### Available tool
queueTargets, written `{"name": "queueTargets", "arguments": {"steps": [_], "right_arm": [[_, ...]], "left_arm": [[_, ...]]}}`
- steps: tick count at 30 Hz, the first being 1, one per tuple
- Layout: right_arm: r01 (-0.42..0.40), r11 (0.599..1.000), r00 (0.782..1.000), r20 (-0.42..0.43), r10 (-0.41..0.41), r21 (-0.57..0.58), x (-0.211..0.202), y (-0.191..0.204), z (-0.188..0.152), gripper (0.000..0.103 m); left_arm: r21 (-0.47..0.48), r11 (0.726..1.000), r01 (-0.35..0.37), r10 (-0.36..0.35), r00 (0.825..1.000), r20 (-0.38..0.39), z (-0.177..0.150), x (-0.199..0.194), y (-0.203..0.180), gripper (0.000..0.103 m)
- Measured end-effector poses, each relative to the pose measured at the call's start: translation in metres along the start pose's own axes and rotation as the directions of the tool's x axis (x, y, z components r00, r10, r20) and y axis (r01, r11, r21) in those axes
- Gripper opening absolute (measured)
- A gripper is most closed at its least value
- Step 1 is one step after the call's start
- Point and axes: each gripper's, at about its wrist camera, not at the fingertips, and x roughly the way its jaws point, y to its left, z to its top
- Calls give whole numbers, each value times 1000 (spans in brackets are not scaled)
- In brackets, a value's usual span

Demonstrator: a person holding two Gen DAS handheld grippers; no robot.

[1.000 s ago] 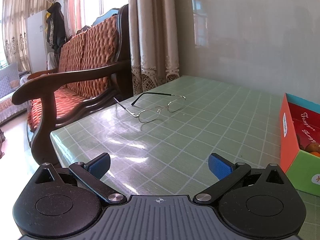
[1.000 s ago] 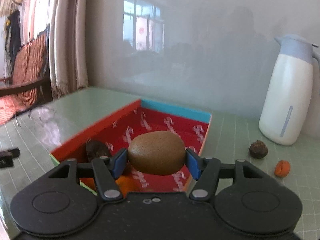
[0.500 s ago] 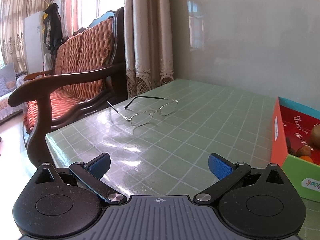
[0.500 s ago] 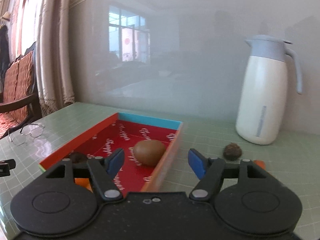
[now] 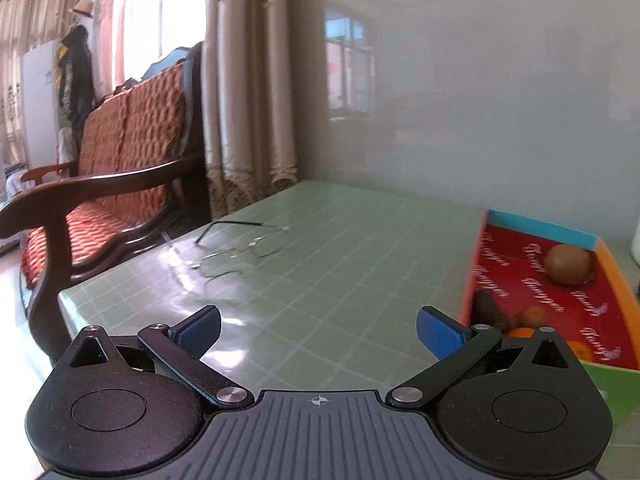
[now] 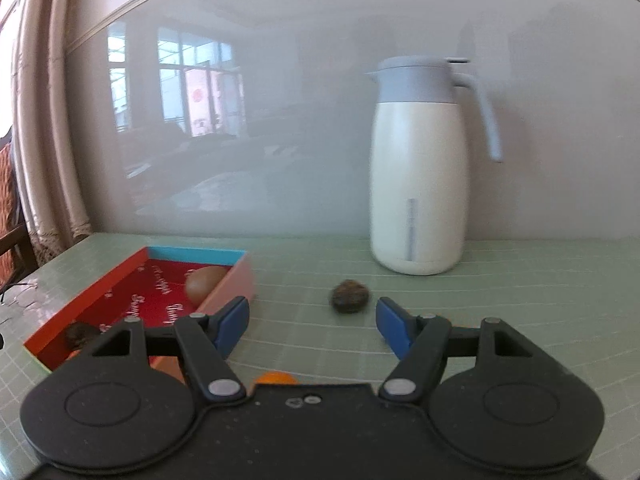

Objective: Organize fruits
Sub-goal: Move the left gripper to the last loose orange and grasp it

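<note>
— While we hold both tools over the green checked tablecloth (image 5: 340, 264), what do we see of their tongs?

— Our left gripper (image 5: 318, 330) has its blue pads spread wide, with nothing between them but bare cloth. Our right gripper (image 6: 312, 326) is spread too, and grips nothing.

— Where are the fruits?

— The kiwi (image 5: 568, 265) lies inside the shallow box (image 5: 538, 225), on its red printed floor, close to the far blue wall and the orange side wall. In the right wrist view the same kiwi (image 6: 204, 283) shows half hidden behind the box's pinkish side. At the near end of the box sits a dark wrinkled fruit (image 5: 486, 308), with a smaller brownish one (image 5: 532, 314) just beside it and something orange (image 5: 524, 332) partly covered by our left tool.

— And outside the box?

— A dark rough fruit (image 6: 349, 296) rests on the cloth between the box and the white thermos jug (image 6: 418, 168), just ahead of the gap in our right tongs and apart from both pads. A small orange piece (image 6: 275, 378) peeks over the tool body, mostly hidden, so we cannot tell what it is.

— Anything else on the table?

— A pair of wire-framed glasses (image 5: 240, 250) lies near the left edge, beside the wooden sofa (image 5: 120, 176) and the curtain (image 5: 248, 92).
</note>
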Motion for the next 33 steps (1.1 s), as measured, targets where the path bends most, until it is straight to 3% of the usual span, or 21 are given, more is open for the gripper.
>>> {"name": "queueTargets", "arguments": {"steps": [9,19,26,33], "right_arm": [[68,997,997,17,-69,45,-21,-49,0,72],[147,985,988,22,-150,89,-42,-102,-5,72],[210,970,977,20,-213,122,-56,-138,-12,73],[254,955,966,14,-259,153,-64,-164,-17,73]], "left_arm": [[52,992,113,-115,993,27,3,-21,-51,103],[106,955,275,-281,958,46,-2,-48,-112,103],[121,917,381,-387,921,33,-7,-62,-152,103],[217,858,466,-485,873,42,-19,-84,-192,103]]}}
